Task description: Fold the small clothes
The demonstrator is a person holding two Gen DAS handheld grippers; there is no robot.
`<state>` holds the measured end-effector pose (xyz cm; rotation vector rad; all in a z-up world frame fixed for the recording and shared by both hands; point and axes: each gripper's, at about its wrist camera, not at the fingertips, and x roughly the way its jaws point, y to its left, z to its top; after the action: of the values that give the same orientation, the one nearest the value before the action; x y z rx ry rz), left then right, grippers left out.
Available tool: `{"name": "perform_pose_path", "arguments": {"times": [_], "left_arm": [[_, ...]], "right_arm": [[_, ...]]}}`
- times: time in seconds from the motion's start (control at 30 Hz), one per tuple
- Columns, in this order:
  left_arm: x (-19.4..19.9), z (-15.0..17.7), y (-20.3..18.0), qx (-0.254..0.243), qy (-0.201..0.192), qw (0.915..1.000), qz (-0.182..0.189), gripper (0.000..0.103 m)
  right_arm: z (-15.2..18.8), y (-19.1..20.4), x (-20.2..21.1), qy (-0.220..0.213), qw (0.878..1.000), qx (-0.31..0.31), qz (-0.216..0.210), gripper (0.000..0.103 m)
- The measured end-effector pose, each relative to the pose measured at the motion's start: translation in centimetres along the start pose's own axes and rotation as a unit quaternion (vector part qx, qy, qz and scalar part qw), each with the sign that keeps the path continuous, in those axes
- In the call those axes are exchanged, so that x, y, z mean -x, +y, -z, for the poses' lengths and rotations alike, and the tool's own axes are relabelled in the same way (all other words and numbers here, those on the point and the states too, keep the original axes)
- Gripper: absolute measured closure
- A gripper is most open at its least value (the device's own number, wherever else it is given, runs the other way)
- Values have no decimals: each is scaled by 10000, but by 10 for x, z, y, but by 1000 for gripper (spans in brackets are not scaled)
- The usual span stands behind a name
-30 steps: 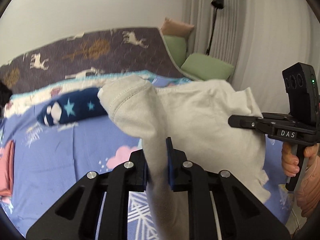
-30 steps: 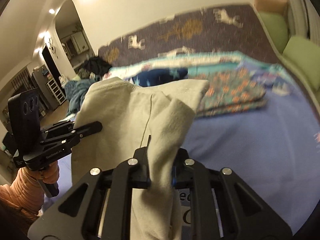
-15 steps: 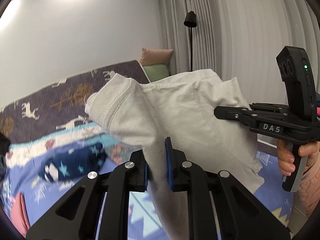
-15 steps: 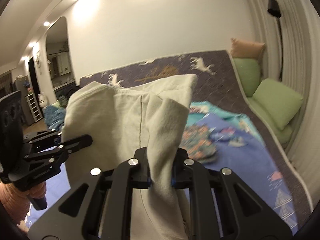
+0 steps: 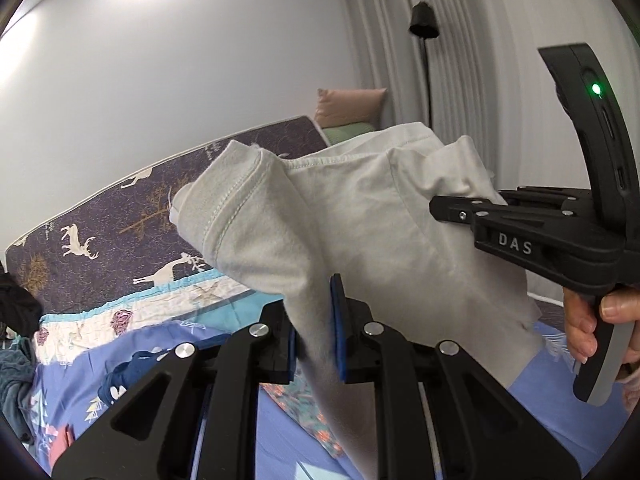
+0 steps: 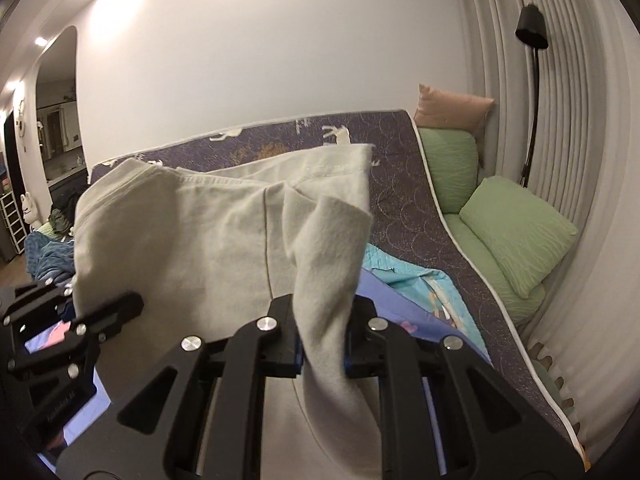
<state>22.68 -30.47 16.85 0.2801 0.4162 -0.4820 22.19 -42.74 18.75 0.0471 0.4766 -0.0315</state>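
A pale grey-beige small garment hangs in the air between both grippers, well above the bed. My left gripper is shut on one edge of it, cloth pinched between the blue pads. My right gripper is shut on the other edge of the garment. In the left wrist view the right gripper's body shows at the right, held by a hand. In the right wrist view the left gripper's body shows at the lower left. The garment's lower part is hidden behind the gripper frames.
A bed with a blue patterned sheet lies below, with other clothes on it. A purple deer-print mattress leans on the wall. Green cushions and a floor lamp stand by the curtain.
Both grippers have lifted the garment higher and tilted upward, so the wall and curtain fill more of the views. Both grips on the cloth are unchanged.
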Motion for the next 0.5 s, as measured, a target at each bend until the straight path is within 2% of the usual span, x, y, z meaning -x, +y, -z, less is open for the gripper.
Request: {"name": "perform_pose_path", "arguments": {"times": [0.2, 0.27, 0.3, 0.33, 0.37, 0.4, 0.5], "left_arm": [[-79, 6, 28, 89, 461, 9985, -291, 88], [-116, 21, 37, 41, 746, 9964, -389, 84], [-133, 31, 40, -20, 918, 9945, -496, 76], [-158, 48, 45, -114, 1155, 9897, -840, 71], [-170, 59, 48, -159, 1275, 9862, -1045, 65], [-184, 76, 52, -247, 1425, 9822, -1196, 64], [-196, 105, 55, -347, 1702, 9800, -974, 64]], "right_arm": [[-8, 4, -80, 348, 9994, -8, 2, 90], [-3, 4, -116, 580, 9983, -87, -3, 84], [2, 5, -133, 697, 9974, -145, 95, 61], [9, 3, -153, 818, 9959, -219, 332, 34], [15, 0, -167, 882, 9940, -304, 574, 33], [24, -5, -178, 917, 9926, -406, 677, 34], [57, -16, -203, 1328, 9874, -791, 344, 40]]}}
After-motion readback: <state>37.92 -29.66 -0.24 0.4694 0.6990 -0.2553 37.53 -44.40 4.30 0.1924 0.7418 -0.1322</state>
